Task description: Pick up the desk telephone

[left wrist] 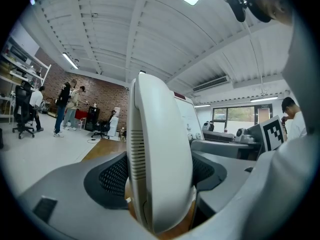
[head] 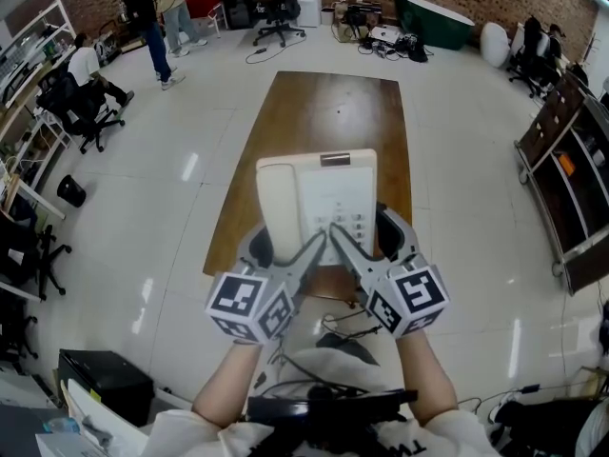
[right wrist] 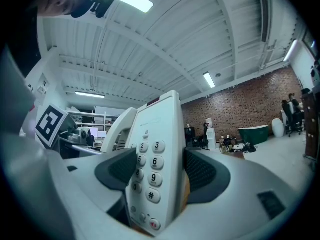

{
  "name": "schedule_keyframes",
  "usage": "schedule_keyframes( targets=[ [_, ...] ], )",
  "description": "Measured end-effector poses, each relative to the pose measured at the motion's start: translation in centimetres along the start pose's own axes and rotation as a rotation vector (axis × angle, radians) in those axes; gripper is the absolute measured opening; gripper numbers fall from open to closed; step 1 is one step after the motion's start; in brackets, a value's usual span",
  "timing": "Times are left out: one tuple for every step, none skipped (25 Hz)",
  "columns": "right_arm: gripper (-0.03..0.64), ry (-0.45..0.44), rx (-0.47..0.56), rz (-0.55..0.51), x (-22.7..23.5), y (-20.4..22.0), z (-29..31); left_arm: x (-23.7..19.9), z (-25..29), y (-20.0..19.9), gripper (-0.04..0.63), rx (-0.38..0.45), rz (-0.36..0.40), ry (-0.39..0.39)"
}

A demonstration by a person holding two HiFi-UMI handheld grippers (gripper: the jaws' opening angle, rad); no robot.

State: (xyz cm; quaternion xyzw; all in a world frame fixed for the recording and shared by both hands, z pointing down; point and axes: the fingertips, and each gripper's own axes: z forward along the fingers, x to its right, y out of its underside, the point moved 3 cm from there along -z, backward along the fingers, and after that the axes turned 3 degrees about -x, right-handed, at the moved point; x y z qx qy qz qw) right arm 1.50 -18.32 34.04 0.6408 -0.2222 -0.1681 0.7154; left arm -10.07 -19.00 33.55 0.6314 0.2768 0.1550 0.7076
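Observation:
A white desk telephone (head: 319,203), its handset lying on the left and its keypad on the right, is held up over the near end of a brown wooden table (head: 324,112). My left gripper (head: 285,243) is shut on the telephone's handset side; in the left gripper view the handset (left wrist: 160,154) stands edge-on with a dark pad against each face. The right gripper (head: 369,236) is shut on the keypad side, and in the right gripper view the number keys (right wrist: 152,169) sit between its pads. Both grippers point level, side by side.
The table reaches away from me over a pale glossy floor. Office chairs (head: 81,103) and people (head: 152,12) are at the far left, a wooden shelf unit (head: 571,179) stands at the right. Cables (head: 333,336) and a black box (head: 105,384) lie near my feet.

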Motion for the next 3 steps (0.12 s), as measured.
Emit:
schedule_keyframes(
  targets=[
    [0.313,0.002,-0.001,0.001,-0.11,0.06,-0.03,-0.03,-0.11,0.05,0.351,-0.002,0.000,0.000],
    [0.313,0.003,-0.002,0.003,-0.22,0.14,-0.05,-0.07,-0.22,0.12,0.351,-0.004,0.000,0.001],
    [0.313,0.004,-0.002,0.005,-0.33,0.21,-0.07,-0.10,-0.32,0.18,0.351,-0.007,0.000,0.001]
  ],
)
